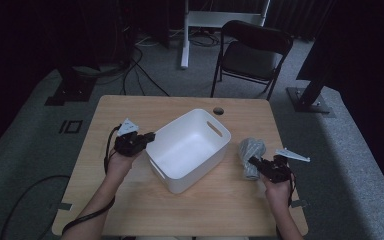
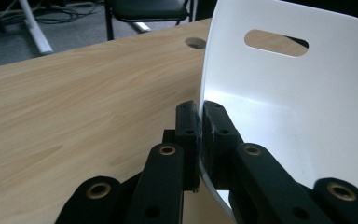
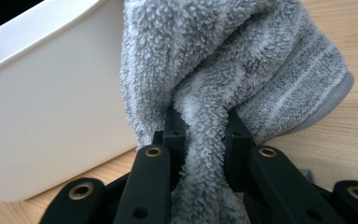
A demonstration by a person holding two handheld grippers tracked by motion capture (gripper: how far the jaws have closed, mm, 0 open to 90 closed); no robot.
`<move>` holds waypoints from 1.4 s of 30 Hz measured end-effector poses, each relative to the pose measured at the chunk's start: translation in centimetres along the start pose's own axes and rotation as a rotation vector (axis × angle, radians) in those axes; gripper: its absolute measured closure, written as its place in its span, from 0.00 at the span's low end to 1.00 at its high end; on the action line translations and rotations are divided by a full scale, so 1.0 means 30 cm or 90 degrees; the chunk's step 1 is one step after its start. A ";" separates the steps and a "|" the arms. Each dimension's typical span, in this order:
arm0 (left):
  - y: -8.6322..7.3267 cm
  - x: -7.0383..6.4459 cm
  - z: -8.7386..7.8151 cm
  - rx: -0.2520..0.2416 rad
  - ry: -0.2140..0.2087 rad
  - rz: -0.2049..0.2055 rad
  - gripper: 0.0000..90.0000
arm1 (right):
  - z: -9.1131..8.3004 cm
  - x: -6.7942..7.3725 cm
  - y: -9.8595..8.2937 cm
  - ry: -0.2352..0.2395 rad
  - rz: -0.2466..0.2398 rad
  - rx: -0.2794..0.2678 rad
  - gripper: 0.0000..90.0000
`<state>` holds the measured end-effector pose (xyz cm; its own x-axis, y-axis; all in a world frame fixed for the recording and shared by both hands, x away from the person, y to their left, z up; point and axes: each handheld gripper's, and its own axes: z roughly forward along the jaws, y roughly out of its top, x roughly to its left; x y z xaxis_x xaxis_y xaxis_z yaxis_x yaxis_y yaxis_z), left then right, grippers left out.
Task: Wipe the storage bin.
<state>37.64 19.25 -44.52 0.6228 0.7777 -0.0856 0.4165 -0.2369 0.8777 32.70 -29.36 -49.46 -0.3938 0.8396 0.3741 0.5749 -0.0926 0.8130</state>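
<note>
1. Your left gripper [image 1: 147, 137] is clamped on the rim of the white plastic bin [image 1: 190, 150]; in the left gripper view the jaws pinch the bin's thin wall [image 2: 279, 107], one inside, one outside.
2. Your right gripper [image 1: 255, 162] grasps the grey fluffy towel [image 1: 251, 152]; a fold of towel [image 3: 223, 70] is bunched between its jaws.
3. The towel lies on the wooden table [image 1: 130, 200], just beside the bin's right side, outside it.
4. The bin sits mid-table, angled, cut-out handle [image 1: 214, 128] on its far wall.
</note>
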 end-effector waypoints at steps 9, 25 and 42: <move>-0.046 -0.026 -0.072 -0.004 0.008 -0.007 0.95 | 0.003 0.018 0.000 0.010 -0.008 0.001 0.85; -0.103 -0.059 -0.130 -0.038 0.038 -0.029 0.95 | 0.000 0.129 0.031 0.071 -0.037 -0.013 0.85; -0.101 -0.043 -0.128 -0.034 0.009 -0.018 0.94 | 0.120 0.251 0.071 0.101 -0.079 -0.004 0.85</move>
<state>33.03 21.20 -45.26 0.6017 0.7919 -0.1047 0.3977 -0.1833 0.8990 33.54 -21.30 -46.52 -0.5697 0.7500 0.3361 0.5103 0.0022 0.8600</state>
